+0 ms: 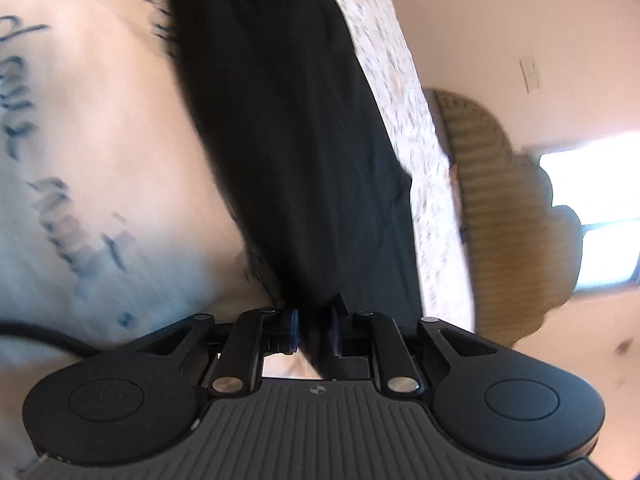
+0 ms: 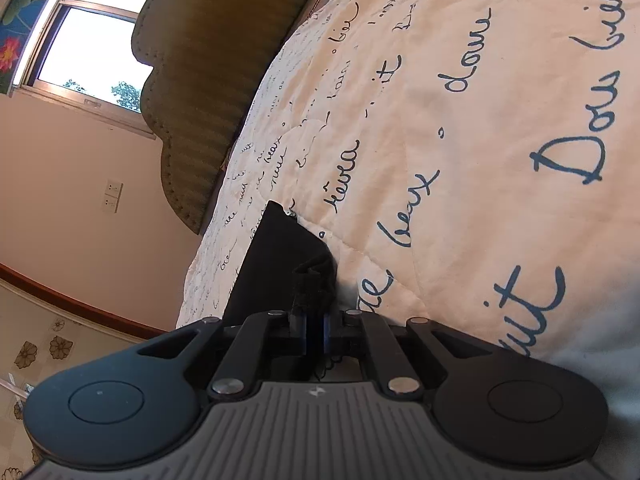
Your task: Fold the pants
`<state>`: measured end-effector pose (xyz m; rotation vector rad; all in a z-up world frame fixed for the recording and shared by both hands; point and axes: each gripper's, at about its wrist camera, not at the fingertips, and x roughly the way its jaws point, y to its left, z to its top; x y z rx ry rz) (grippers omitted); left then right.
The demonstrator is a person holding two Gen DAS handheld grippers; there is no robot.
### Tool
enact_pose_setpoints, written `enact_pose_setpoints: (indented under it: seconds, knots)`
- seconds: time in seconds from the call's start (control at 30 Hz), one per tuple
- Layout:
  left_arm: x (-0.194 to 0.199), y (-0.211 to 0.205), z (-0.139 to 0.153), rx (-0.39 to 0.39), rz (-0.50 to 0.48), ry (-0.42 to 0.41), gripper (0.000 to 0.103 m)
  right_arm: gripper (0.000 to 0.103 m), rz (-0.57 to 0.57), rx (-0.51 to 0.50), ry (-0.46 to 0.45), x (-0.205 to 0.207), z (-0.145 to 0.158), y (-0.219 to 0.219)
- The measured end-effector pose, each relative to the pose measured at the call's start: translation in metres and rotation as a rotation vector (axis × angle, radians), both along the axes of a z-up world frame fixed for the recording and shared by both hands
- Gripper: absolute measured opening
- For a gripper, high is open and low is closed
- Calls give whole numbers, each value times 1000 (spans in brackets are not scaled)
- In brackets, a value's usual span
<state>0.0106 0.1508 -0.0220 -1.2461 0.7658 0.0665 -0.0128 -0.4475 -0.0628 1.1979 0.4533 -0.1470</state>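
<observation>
Both grippers: right gripper (image 2: 316, 332) pinching pants (image 2: 276, 268); left gripper (image 1: 316, 330) grip unclear, blurred.

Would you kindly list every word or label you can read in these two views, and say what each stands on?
"Dors": bedspread, large blue script.
"doux": bedspread, smaller script.
"beaux": bedspread.
Other bedspread script: cut off or too small.
Left wrist view: script blurred, unreadable.
No readable text on the pants.

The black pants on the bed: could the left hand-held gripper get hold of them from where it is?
Probably yes. The black pants run straight up between the fingers of the left hand-held gripper, with nothing in the way; whether its pads press the cloth is unclear.
</observation>
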Motion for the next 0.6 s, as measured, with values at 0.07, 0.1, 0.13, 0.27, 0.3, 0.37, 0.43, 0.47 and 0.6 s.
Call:
enact_pose_setpoints:
  seconds: [0.07, 0.1, 0.13, 0.27, 0.3, 0.37, 0.43, 0.47, 0.6]
  knots:
    - [-7, 13, 4, -3, 64, -24, 30, 4, 2, -8, -4, 0, -1, 0]
    - [-11, 19, 7, 4, 106, -33, 31, 4, 1, -9, -4, -1, -1, 0]
    - [-16, 26, 9, 11, 141, -37, 37, 4, 2, -9, -3, 0, -1, 0]
    - [-32, 61, 19, 47, 294, -39, 55, 4, 1, -14, -6, -1, -1, 1]
    - [-30, 70, 20, 44, 339, -34, 55, 4, 1, -14, -7, -1, -2, 0]
    - [-35, 85, 20, 42, 403, -44, 59, 4, 2, -14, -7, -1, -2, 0]
    - [-29, 92, 23, 93, 406, -40, 44, 4, 3, -16, -5, -1, -1, 0]
    - [-23, 94, 26, 129, 386, -29, 29, 4, 3, -17, -3, -1, -1, 0]
    - [-15, 92, 46, 287, 330, -7, 4, 4, 4, -27, 9, -1, 2, 1]
